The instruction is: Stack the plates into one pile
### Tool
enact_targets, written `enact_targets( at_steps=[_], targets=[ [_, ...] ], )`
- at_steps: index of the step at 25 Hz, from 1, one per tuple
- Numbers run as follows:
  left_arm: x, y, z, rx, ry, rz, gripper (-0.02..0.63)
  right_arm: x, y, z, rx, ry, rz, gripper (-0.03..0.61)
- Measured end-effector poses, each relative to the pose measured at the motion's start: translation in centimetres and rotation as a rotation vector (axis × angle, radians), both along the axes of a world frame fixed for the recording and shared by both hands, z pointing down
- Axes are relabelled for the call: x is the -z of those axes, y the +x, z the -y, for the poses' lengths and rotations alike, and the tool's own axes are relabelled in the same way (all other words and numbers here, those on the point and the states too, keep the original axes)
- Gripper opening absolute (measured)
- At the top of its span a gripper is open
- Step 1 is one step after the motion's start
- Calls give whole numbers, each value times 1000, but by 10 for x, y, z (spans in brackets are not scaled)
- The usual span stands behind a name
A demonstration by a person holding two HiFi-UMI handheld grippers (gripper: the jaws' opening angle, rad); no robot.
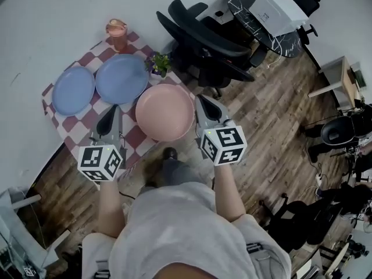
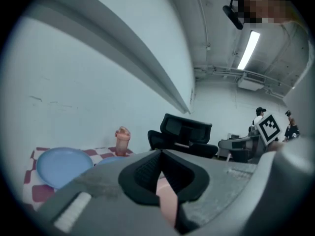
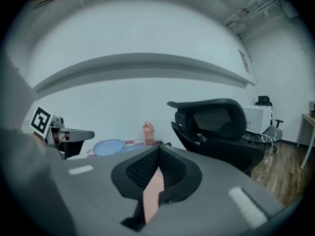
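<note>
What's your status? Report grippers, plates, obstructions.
Left gripper, right gripper: jaws shut, empty. Pink plate, left blue plate, right blue plate: no pile yet. Potted plant close behind pink plate.

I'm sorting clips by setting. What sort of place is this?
Likely an office or lab room rather than a kitchen: black office chairs, a white machine on a dark desk, and only a small table with a checked cloth.
</note>
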State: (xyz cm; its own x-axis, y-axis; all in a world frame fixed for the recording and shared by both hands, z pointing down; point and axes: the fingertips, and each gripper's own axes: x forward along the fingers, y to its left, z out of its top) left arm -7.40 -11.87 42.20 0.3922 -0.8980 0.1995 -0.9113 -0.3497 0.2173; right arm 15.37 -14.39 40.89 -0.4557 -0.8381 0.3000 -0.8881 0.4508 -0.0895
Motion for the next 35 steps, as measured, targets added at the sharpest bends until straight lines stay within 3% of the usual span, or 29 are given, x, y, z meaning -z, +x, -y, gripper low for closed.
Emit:
enact_targets(
  at_steps=[5, 11, 16, 23, 32, 33, 34, 35],
  targets=[
    [-63, 8, 12, 26, -179, 5, 1, -60, 5, 22, 38, -152, -27, -3],
    [-127, 19, 21, 50, -364, -11, 72, -125, 20, 40, 49, -318, -50, 11],
    [-168, 28, 22, 76, -491, -37, 102, -175, 32, 47, 63, -452, -81, 58],
    [-211, 34, 19, 119, -610, -33, 145, -221, 34, 52, 102, -579, -108, 95],
    [-247, 39, 12, 151, -717, 0, 148, -251, 30, 55, 119, -633, -152, 77],
    [-248, 39, 12, 158, -719, 7, 126, -251, 32, 56, 113, -634, -159, 32],
    [-248, 38, 13, 164, -720, 12, 59, -252, 33, 56, 110, -636, -159, 32],
    [-248, 38, 13, 168, -722, 12, 48, -251, 33, 56, 112, -641, -154, 31]
  ],
)
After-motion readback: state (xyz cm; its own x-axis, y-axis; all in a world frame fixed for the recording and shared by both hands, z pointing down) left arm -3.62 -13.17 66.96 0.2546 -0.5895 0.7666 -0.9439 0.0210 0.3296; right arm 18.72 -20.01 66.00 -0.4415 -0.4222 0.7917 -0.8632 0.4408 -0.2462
